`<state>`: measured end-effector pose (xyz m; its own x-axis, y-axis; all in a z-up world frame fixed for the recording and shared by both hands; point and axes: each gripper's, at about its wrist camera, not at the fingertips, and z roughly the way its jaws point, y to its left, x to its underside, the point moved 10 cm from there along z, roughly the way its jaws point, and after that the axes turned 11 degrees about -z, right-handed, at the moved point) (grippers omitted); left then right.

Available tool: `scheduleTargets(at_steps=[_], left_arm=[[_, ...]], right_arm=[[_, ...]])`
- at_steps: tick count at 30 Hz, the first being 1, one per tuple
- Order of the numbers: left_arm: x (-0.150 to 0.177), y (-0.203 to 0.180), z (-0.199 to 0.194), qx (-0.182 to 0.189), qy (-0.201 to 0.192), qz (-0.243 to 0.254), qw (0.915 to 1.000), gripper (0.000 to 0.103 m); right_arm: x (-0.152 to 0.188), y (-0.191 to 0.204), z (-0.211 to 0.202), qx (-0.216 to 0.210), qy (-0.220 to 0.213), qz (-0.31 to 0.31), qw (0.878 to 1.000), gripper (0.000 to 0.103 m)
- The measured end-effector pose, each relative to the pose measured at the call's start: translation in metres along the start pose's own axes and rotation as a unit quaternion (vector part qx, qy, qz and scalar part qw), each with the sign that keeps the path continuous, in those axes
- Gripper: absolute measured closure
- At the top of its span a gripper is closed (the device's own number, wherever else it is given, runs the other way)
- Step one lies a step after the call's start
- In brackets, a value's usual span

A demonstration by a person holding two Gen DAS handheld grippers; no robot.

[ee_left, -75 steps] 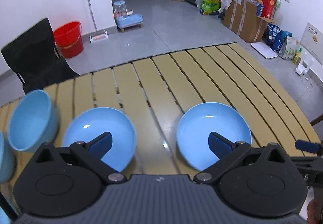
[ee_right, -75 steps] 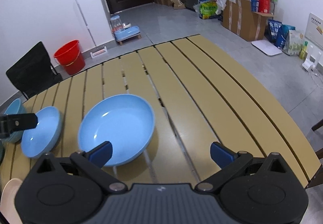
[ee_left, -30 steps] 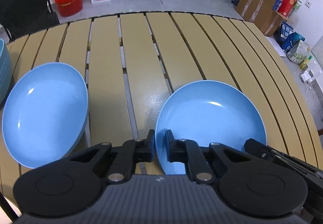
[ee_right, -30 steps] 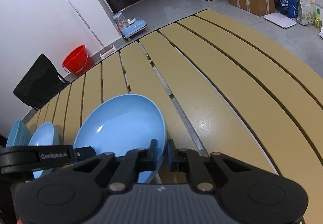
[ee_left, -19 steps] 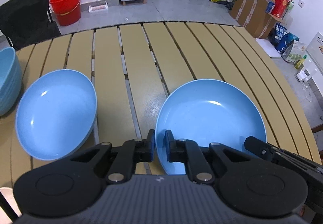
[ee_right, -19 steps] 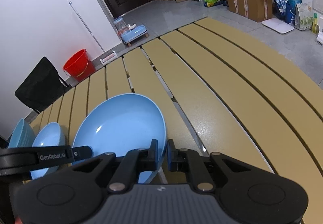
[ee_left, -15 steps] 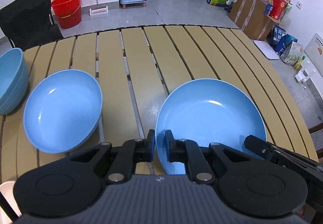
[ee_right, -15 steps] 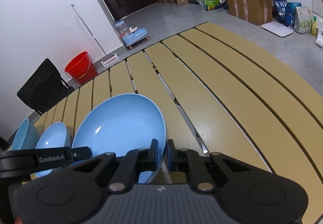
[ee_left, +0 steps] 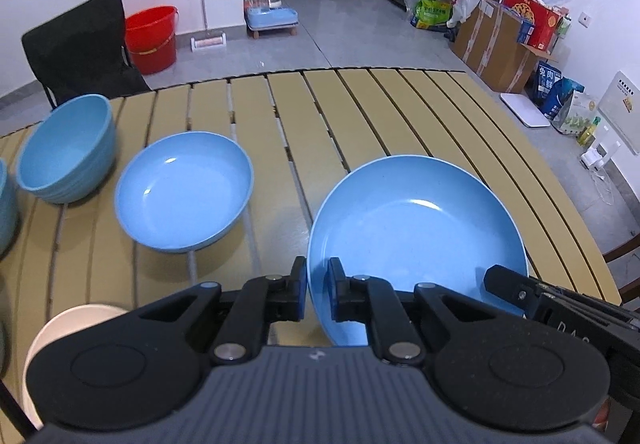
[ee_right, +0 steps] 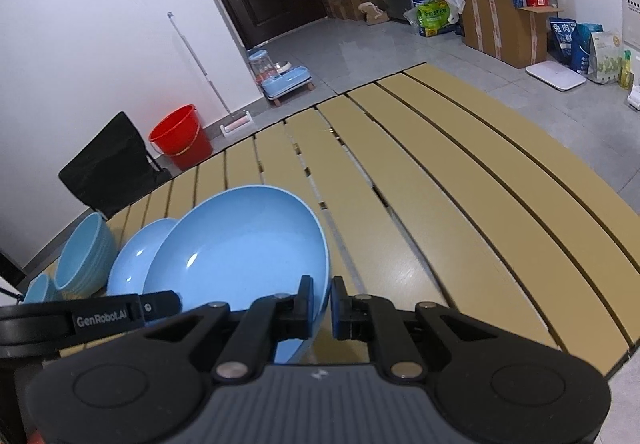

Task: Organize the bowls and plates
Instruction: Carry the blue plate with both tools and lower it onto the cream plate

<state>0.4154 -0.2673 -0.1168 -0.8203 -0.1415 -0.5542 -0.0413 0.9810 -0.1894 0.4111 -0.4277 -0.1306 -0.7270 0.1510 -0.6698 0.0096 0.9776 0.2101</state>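
Both grippers hold one large blue plate above the slatted yellow table. My left gripper is shut on its left rim. My right gripper is shut on its right rim, and the plate shows there too. A second blue plate lies on the table to the left; it also shows in the right wrist view. A deep blue bowl stands further left, seen also in the right wrist view.
Another blue bowl's edge is at the far left and a white dish at the near left. A black chair and a red bucket stand beyond the table. Boxes line the right wall.
Both grippers closed on the large plate's rims, then lifted it off the table. The view has risen and the second plate and bowl now show further left.
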Motion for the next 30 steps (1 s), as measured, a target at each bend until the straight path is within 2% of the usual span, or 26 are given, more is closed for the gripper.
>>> scheduleTargets(at_steps=[16,30], left_arm=[[0.028,0.048,-0.068,0.000,-0.021,-0.033,0.9992,0.092],[0.048,0.115,-0.118,-0.009,-0.039,-0.075,0.9964,0.092]], right_arm=[[0.025,0.056,-0.057,-0.014,-0.021,-0.028,0.999,0.095],[0.057,0.126,-0.091,-0.035,-0.017,-0.074,0.996,0.095]])
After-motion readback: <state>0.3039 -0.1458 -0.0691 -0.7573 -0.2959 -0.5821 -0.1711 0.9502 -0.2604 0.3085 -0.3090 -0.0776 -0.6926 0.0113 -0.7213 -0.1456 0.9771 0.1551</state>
